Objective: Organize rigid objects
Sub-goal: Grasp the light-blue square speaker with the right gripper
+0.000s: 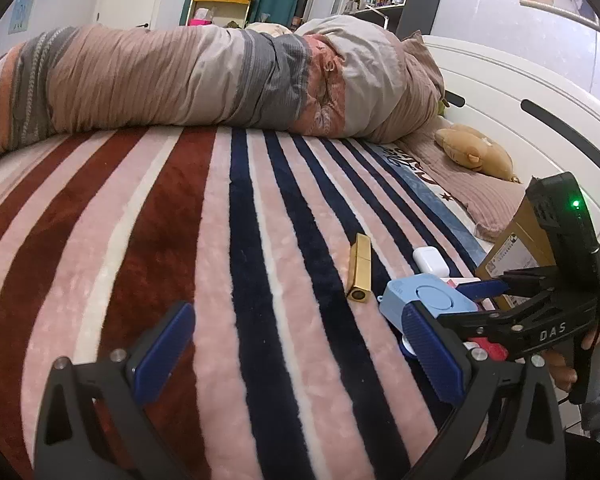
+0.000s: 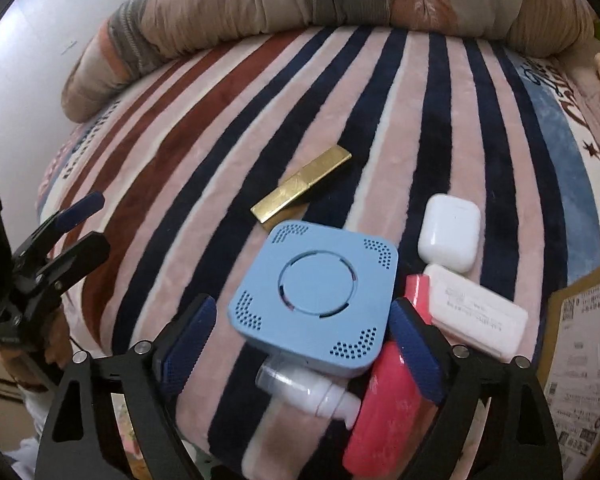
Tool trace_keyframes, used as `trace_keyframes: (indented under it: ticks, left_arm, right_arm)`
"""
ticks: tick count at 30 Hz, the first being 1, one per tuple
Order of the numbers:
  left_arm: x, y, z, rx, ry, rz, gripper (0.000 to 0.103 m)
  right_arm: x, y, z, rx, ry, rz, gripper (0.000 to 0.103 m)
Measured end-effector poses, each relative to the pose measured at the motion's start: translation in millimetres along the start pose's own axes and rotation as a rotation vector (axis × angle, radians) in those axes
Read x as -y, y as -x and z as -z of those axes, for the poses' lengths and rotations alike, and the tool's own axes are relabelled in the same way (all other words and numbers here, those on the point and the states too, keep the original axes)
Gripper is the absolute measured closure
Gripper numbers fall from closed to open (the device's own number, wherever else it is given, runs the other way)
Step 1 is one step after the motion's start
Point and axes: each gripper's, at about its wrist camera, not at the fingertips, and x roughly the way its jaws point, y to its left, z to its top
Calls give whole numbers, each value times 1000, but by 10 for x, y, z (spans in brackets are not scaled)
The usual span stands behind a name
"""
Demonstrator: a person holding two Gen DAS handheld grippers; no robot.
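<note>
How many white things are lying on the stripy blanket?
3. A white earbud case lies right of the blue box. A white flat case lies just below the earbud case. A white bottle pokes out from under the blue box. More may hide underneath.

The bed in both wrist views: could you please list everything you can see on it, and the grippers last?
blue box: one, light blue, square with vent holes, between the right gripper's fingers
gold bar: one, gold, lying flat beyond the blue box
white case: one, white, right of the blue box
pale pink case: one, below the white case
red object: one, red-pink, partly under the blue box
white bottle: one, lying at the blue box's near edge
cardboard box: one, far right
striped blanket: one, covers the bed
rolled quilt: one, behind
plush toy: one, tan
left hand-held gripper: open
right hand-held gripper: open around the blue box
</note>
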Motion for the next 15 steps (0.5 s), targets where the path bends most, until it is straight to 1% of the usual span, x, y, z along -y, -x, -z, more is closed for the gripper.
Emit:
trace_keyframes:
  ticks: [3,7,9,10,12,15]
  left_arm:
    - [-24,-34,-9,-9,9,15,1]
    - [-20,-64,-38,-21,2,30,1]
    - [-21,-75,-54,-28,2,44,1]
    - [-16,-84,-69,-33,3,54,1]
    - [-8,-105,-98,-46,3,84,1]
    - [8,-114,-143,-59,10,147,1]
  right_arm:
    - [-25,-91,-72,-13,-6,15,14]
    - [-48,-296,-199,-67,-1,50,14]
    - [-71,-313,-211,-68,16,87,22]
    - [-86,-317,-216,-70,31,97,22]
    - [-113,-288,-191,-59,58,107,23]
    - [-164,-155,-128,0,98,100,23]
